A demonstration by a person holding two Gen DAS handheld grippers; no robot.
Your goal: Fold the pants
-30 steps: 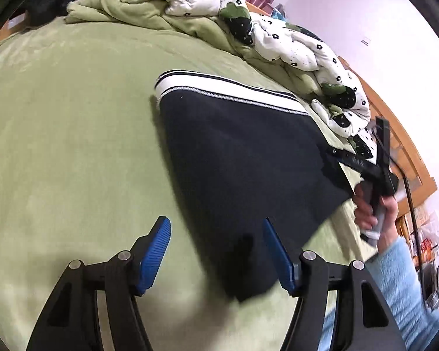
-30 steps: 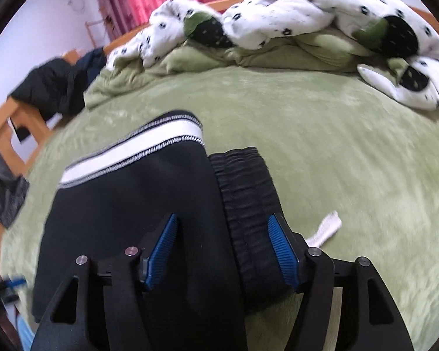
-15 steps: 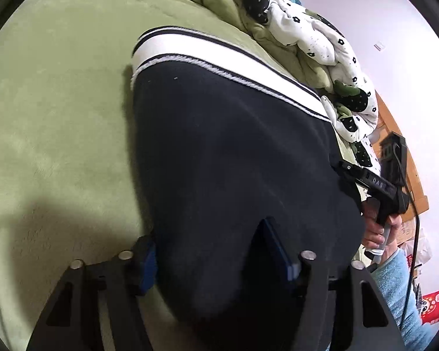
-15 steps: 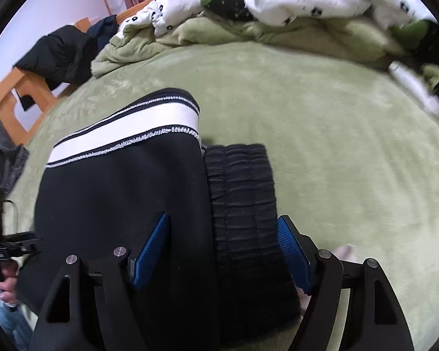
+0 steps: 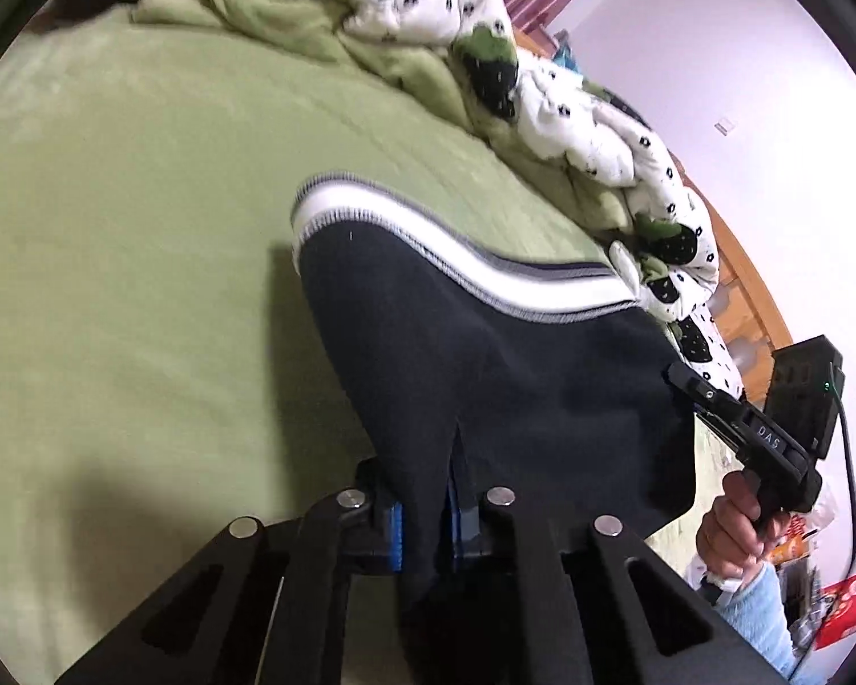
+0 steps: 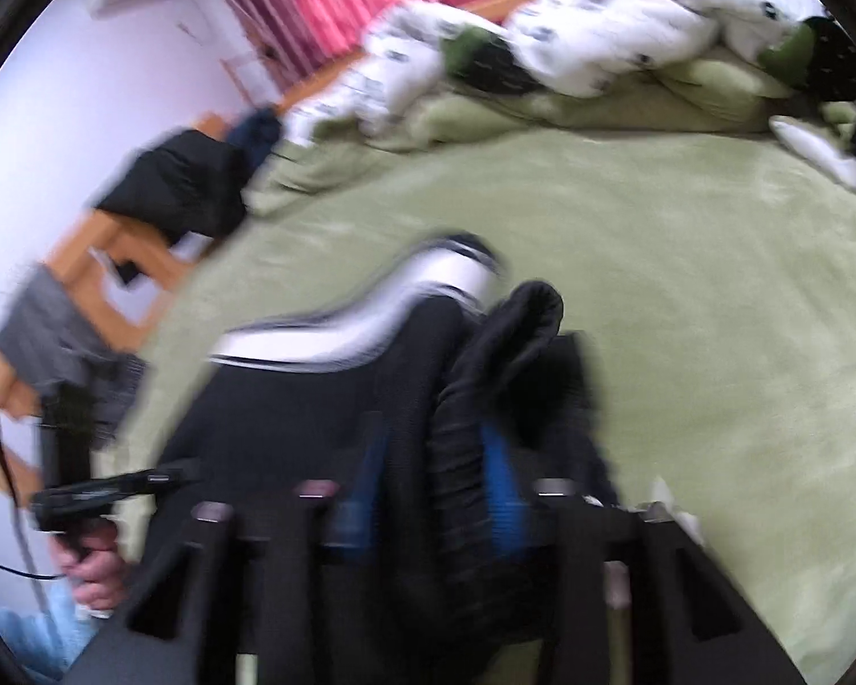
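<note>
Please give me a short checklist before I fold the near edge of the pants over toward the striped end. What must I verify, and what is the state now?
1. Left gripper shut on the pants: ok.
2. Right gripper around the ribbed waistband: jaws closing; firmness cannot tell, the picture is blurred.
3. Near edge lifted off the green bed cover: ok.
4. Striped cuff lying flat: not ok, it is wavy.
5. Cover beyond the cuff free up to the quilt: ok.
</note>
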